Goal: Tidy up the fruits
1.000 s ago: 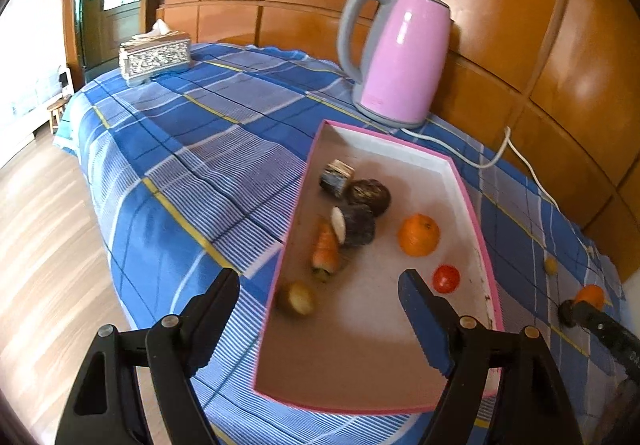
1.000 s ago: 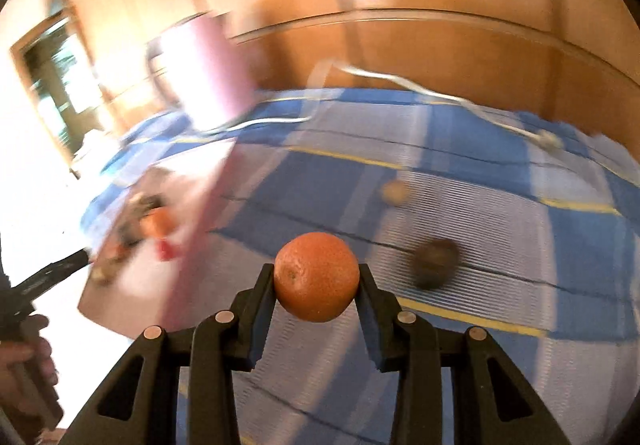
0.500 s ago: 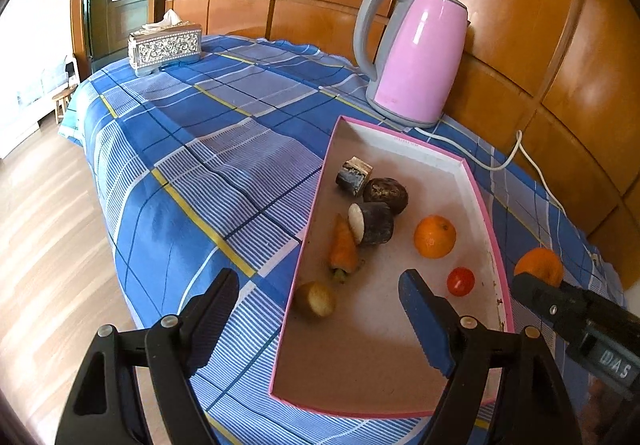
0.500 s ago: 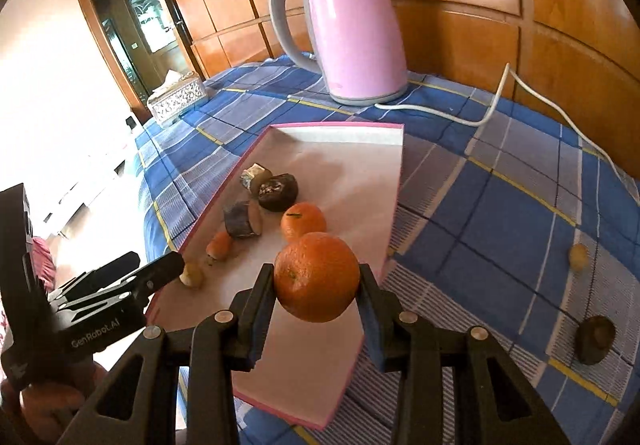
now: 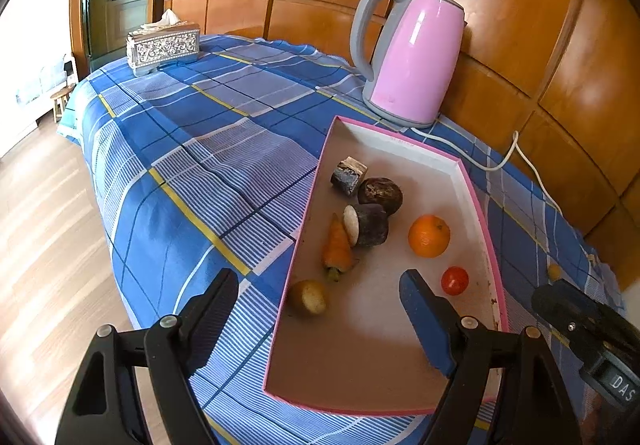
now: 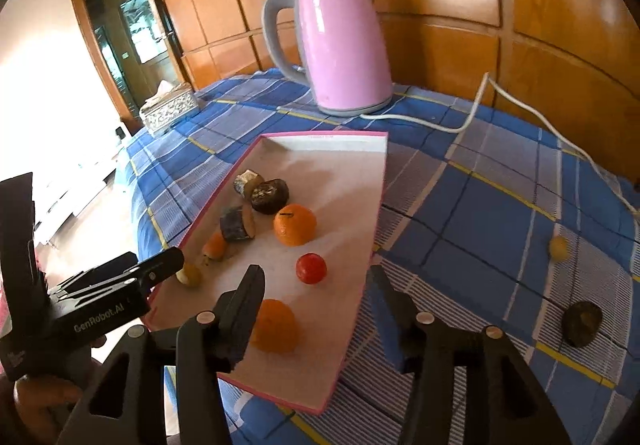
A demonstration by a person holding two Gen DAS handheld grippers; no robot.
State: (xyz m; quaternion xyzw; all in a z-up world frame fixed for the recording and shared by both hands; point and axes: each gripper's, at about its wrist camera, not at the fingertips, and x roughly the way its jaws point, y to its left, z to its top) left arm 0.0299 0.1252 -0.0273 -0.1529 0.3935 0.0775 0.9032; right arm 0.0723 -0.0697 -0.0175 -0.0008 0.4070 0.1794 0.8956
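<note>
With its jaws just opening off the orange (image 6: 276, 327) in the tray (image 6: 372, 213), the right gripper (image 6: 316, 309) sits nearest the fruit (image 6: 582, 323) off right.

Tray (image 6: 376, 181) on table (image 6: 480, 213): fruits inside; kettle (image 6: 340, 45) behind; two fruits (image 6: 558, 247) on the table, right of tray.
</note>
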